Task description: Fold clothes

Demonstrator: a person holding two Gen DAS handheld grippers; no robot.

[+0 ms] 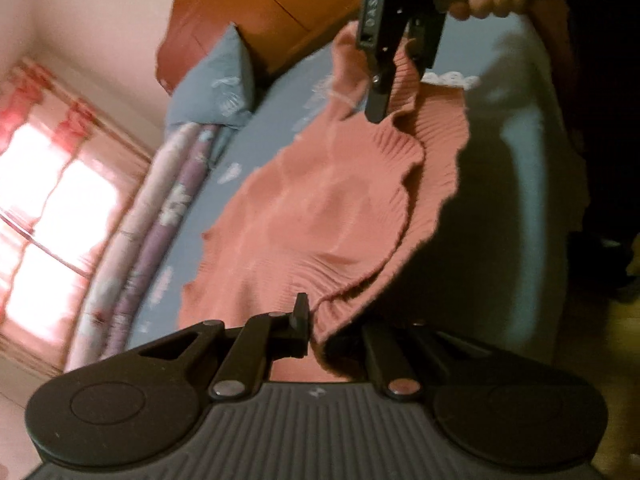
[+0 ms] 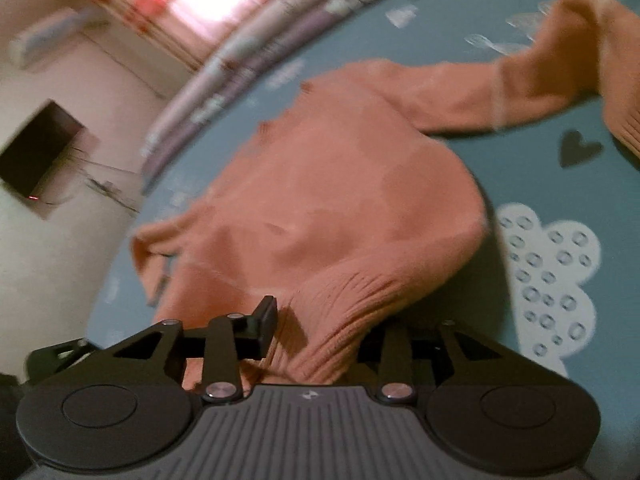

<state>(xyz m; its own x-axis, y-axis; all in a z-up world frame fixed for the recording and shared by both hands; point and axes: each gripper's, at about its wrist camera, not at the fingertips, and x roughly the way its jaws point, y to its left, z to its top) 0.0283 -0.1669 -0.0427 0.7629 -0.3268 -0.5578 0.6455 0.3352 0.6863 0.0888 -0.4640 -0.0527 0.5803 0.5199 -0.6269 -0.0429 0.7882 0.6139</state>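
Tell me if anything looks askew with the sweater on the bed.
The pink sweater lies rumpled on the blue bedsheet, one sleeve flung sideways; its ribbed hem is bunched at both the left gripper and right gripper. No damage visible.

A salmon-pink ribbed knit sweater (image 2: 332, 200) sprawls across the blue patterned bedsheet (image 2: 532, 184), its sleeve blocking the far right. Open sheet lies to the sweater's right. A rolled floral quilt (image 1: 156, 216) lines the bed's far edge, while a blue pillow (image 1: 216, 80) leans against the orange wooden headboard (image 1: 256, 8).
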